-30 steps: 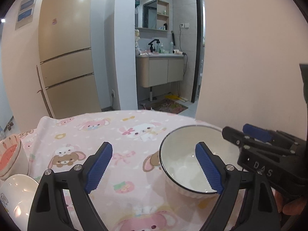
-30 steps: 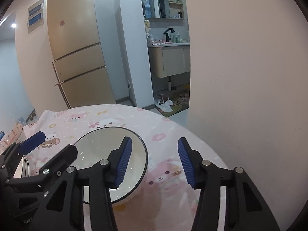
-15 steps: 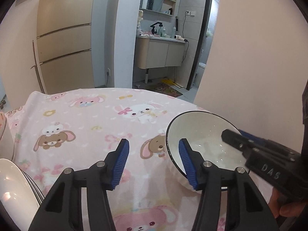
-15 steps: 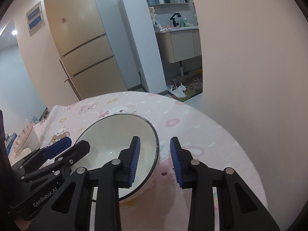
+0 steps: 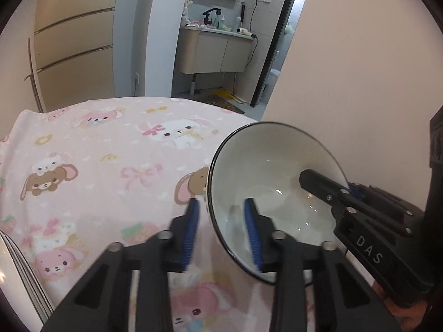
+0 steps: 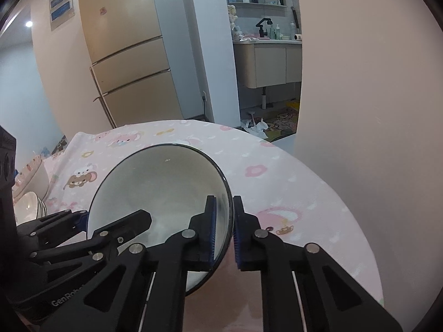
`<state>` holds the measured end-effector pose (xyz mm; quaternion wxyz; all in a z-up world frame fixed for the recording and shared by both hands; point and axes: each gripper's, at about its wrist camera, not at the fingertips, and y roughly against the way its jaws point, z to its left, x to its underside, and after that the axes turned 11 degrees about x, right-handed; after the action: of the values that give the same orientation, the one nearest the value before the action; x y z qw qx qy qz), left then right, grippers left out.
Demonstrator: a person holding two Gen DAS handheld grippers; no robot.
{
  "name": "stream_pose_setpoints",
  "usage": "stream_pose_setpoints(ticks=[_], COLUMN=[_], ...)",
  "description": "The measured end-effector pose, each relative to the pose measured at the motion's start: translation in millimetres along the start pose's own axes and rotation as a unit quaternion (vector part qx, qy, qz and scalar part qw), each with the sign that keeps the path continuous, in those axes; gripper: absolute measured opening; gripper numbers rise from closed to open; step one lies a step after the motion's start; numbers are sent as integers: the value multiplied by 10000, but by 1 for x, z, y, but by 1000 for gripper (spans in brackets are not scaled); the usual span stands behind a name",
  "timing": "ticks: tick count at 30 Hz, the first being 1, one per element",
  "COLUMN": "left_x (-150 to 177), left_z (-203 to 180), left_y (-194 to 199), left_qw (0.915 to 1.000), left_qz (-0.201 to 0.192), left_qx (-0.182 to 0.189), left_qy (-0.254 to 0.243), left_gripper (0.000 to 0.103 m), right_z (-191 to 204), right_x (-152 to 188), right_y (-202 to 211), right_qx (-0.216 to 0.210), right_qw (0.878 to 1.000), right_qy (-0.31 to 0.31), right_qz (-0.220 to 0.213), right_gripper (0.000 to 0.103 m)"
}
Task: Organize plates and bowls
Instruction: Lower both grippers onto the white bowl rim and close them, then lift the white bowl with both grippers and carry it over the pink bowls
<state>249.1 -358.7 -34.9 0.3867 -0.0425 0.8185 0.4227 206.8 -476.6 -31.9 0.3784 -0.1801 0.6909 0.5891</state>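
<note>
Right wrist view: right gripper is clamped on the near-right rim of the white bowl, one pad inside, one outside, the wall pinched between them. Its jaws have just been closing, and they are now down on the rim.

Left wrist view: left gripper straddles the opposite rim of the same bowl, jaws narrow and just been closing, one pad inside the bowl and one outside. The frame is blurred there, so contact can't be confirmed; the outer pad looks a little clear of the wall.

Bowl sits on the pink cartoon tablecloth, near the table's right edge by the wall, looking tilted toward the left gripper's camera.

Progress, as a judgement: early. This bowl is only being gripped, not yet moved or stacked. A stack of white dishes and a patterned bowl sit well apart at far left, likely the destination. Remaining: lift, carry over, nest.
</note>
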Motion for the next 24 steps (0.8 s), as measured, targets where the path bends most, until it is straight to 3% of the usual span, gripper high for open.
stream_pose_setpoints(ticks=[3,11,24], left_x=[1,3,-16], left_z=[-5,-9,-3], left_y=[1,6,49], left_qw=[9999,9993,9991], left_qz=[-27,-12,-153], left_qx=[-85,-334,-383], left_qy=[-85,-170,26], left_gripper=[22,18,13], right_z=[2,0,21], right_x=[1,-1,-9], right_y=[1,4,31], right_qx=[56,-81,16], right_qw=[10000,9999,9998], right_qy=[35,-94,84], right_qz=[-1,-7,-159], right_gripper=[10,9,9])
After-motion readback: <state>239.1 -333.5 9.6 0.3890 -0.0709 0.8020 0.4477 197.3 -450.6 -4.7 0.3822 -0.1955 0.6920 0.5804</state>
